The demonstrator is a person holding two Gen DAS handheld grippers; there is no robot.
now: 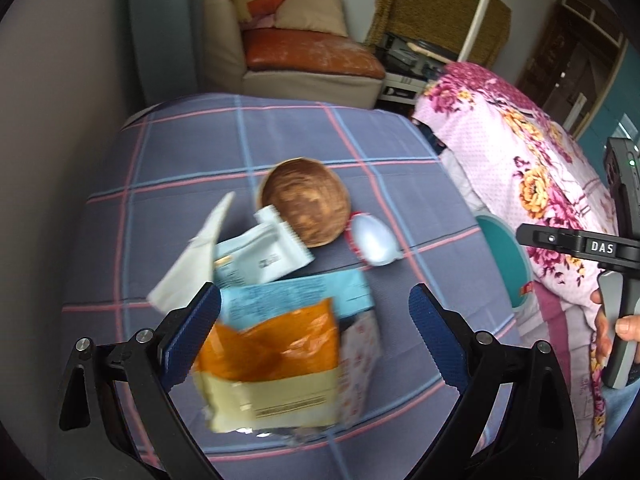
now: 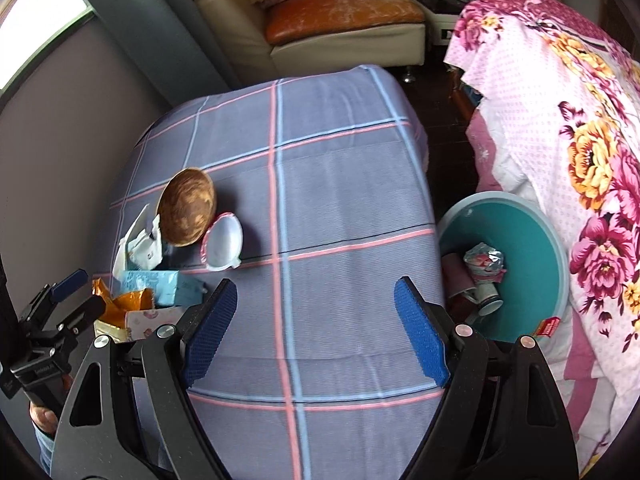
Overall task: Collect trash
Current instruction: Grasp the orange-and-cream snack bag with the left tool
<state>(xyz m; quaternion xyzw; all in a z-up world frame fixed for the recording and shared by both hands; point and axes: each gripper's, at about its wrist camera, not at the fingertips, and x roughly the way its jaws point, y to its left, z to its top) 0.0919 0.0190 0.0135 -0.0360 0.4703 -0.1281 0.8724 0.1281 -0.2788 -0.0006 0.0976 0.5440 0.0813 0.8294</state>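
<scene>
Orange wrapper [image 1: 276, 344] between wide left tool [image 1: 316, 336]; right tool [image 2: 316, 328] wide, empty.

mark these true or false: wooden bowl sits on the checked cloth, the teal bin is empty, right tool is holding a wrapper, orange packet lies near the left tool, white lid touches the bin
1. The wooden bowl sits on the checked cloth. True.
2. The teal bin is empty. False: crumpled trash already lies inside.
3. The right tool holds a wrapper. False: it is open, with only cloth between its fingers.
4. The orange packet lies near the left tool. True.
5. The white lid touches the bin. False: it lies on the cloth beside the bowl.
</scene>
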